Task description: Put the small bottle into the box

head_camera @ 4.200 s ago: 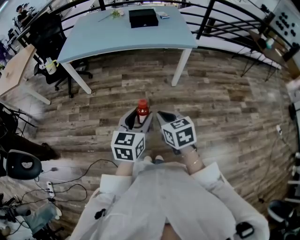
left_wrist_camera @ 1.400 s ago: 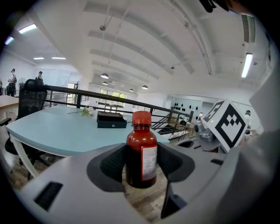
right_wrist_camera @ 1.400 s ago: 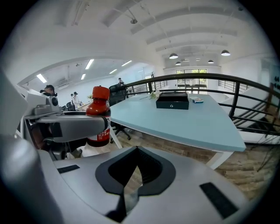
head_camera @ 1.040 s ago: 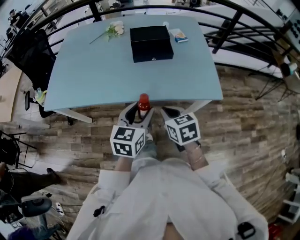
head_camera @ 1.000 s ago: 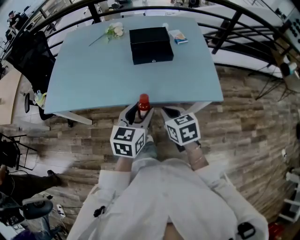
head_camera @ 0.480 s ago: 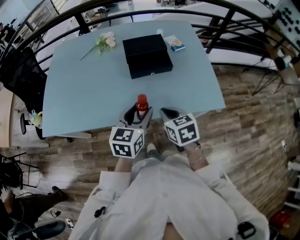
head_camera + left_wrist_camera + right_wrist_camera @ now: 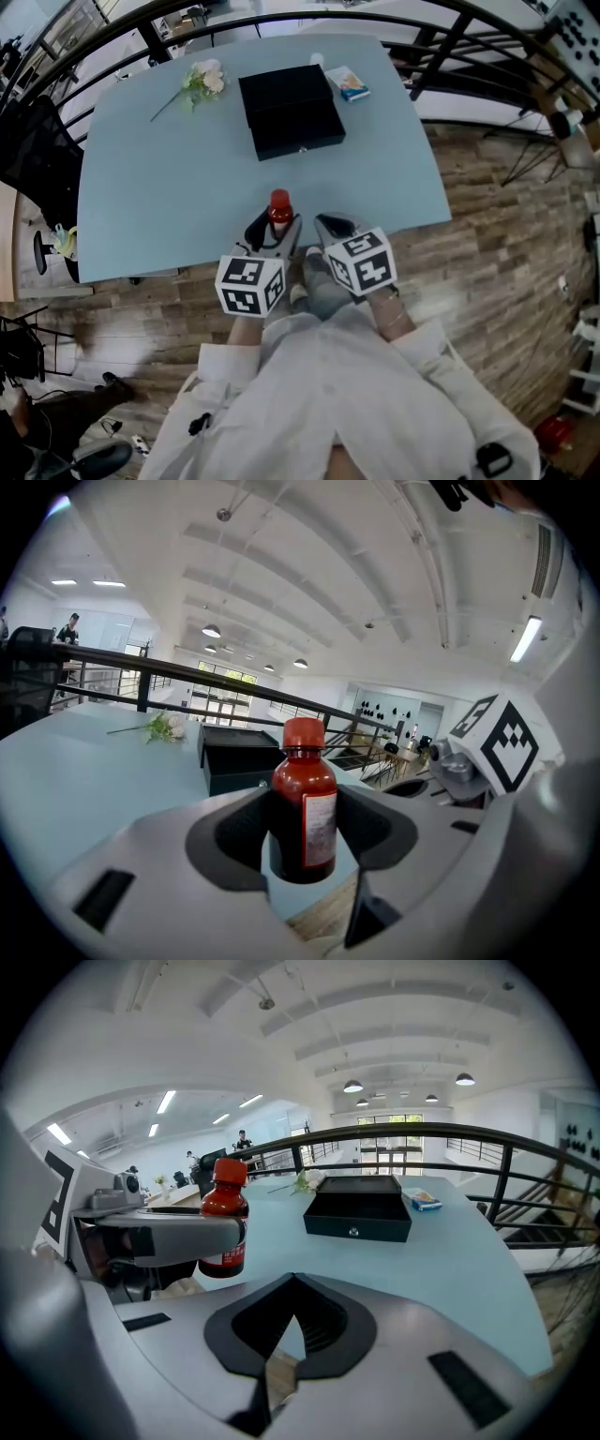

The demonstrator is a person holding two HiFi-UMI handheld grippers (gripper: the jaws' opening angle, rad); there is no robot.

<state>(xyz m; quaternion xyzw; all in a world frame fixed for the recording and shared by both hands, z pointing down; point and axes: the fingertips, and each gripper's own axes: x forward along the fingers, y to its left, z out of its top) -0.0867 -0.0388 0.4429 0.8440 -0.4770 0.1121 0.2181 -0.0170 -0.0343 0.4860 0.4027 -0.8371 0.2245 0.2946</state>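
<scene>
Left gripper point(image 7: 302, 841) jaws clamped on the bottle point(image 7: 304, 794), held upright; right gripper point(image 7: 292, 1302) closed, empty. Pickup done. Bottle is over the table's point(image 7: 169, 197) near edge, box point(image 7: 289, 111) at 12 o'clock, well apart and apparently shut, so carry, open and drop remain.

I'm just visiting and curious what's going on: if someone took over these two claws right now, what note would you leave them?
Left claw: shut on the bottle, held upright over the table's near edge.
Right claw: shut, empty, beside the left one.
Box: on the table farther ahead, lid looks closed.
Done: bottle is in hand.
Left: carry it to the box, likely open the lid, and put the bottle in.
</scene>
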